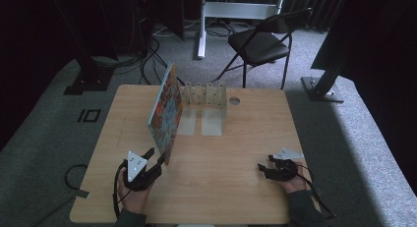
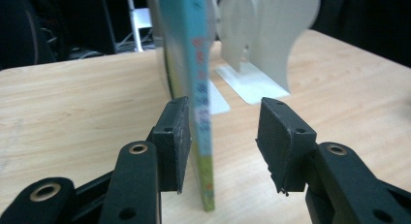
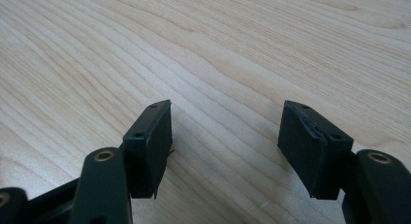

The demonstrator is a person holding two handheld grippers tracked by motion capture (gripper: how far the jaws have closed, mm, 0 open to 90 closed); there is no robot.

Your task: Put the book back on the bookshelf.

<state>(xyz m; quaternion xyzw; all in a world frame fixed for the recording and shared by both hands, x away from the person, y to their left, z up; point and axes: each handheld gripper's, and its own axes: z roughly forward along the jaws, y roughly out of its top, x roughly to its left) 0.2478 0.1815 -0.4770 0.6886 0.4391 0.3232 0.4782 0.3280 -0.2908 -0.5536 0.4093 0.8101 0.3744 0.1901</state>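
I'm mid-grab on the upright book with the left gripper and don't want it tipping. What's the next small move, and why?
Probably close the left gripper a little further. The book stands on edge between its fingers: one lies beside the cover, the other stands apart with a clear gap, so nothing clamps it yet. The right gripper waits open over the table.

My left gripper (image 2: 223, 141) view cuts the book (image 2: 194, 88) off at the top, its spine lettering blurred. The white stand (image 2: 261, 35) behind loses its top too. Cover print's too small from above.
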